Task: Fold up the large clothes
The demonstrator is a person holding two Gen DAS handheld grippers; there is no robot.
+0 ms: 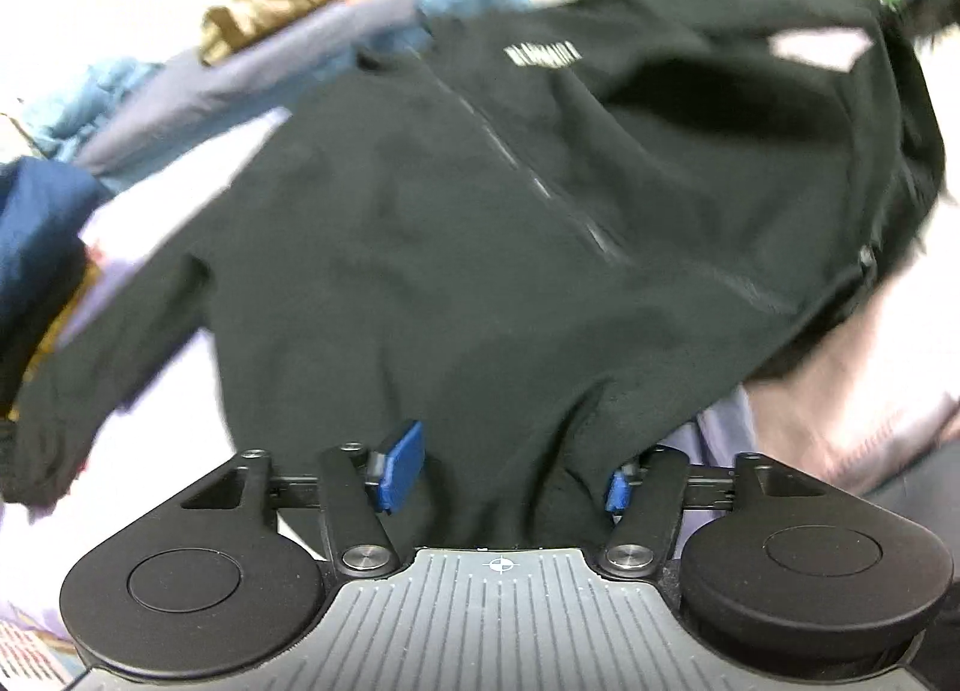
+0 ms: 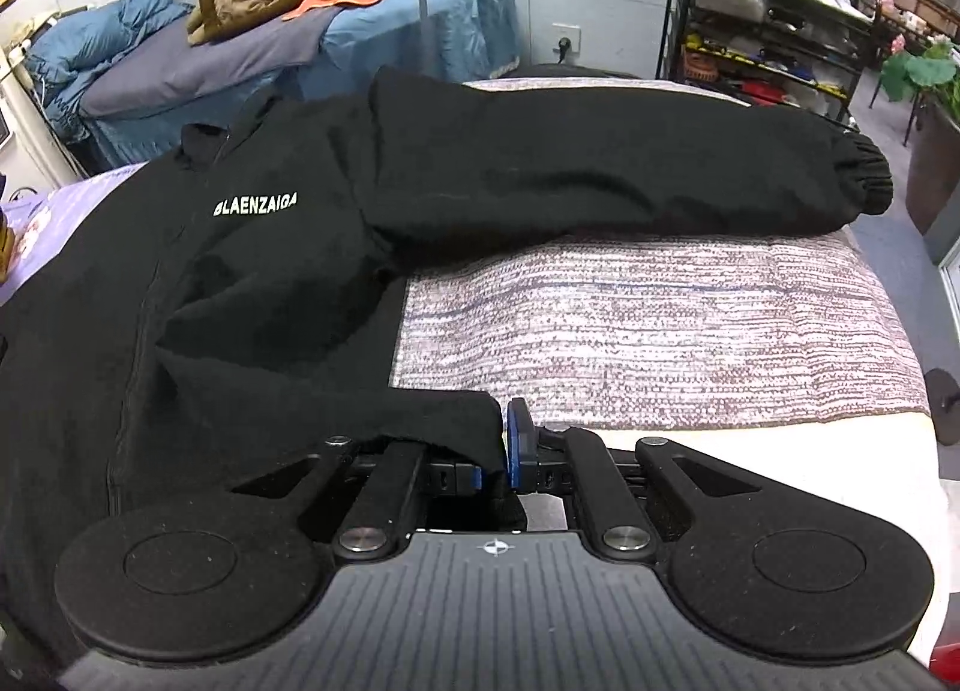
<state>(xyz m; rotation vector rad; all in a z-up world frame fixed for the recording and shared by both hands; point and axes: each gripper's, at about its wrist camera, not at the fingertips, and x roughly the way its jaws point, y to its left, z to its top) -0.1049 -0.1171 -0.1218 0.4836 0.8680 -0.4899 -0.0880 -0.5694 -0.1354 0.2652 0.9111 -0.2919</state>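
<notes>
Jacket (image 2: pixel 198 295) lies front-up on the bed (image 2: pixel 660 331), sleeve (image 2: pixel 630 175) reaching toward two o'clock. Right claw (image 2: pixel 493 451) pinches the hem corner; left claw (image 1: pixel 501 466) spreads wide around hem cloth, grip uncertain. Folding looks barely begun; next probably lifting the hem toward twelve o'clock.

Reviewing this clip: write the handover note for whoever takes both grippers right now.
Left gripper: open, jaws wide around the bottom hem of the black jacket; fabric lies between them, not pinched.
Right gripper: shut on the jacket's hem corner.
Jacket lies front up on the bed, logo visible, one sleeve stretched out sideways across the textured cover.
Done: jacket spread out.
Left: every fold; likely sleeves in first, then the body.
</notes>
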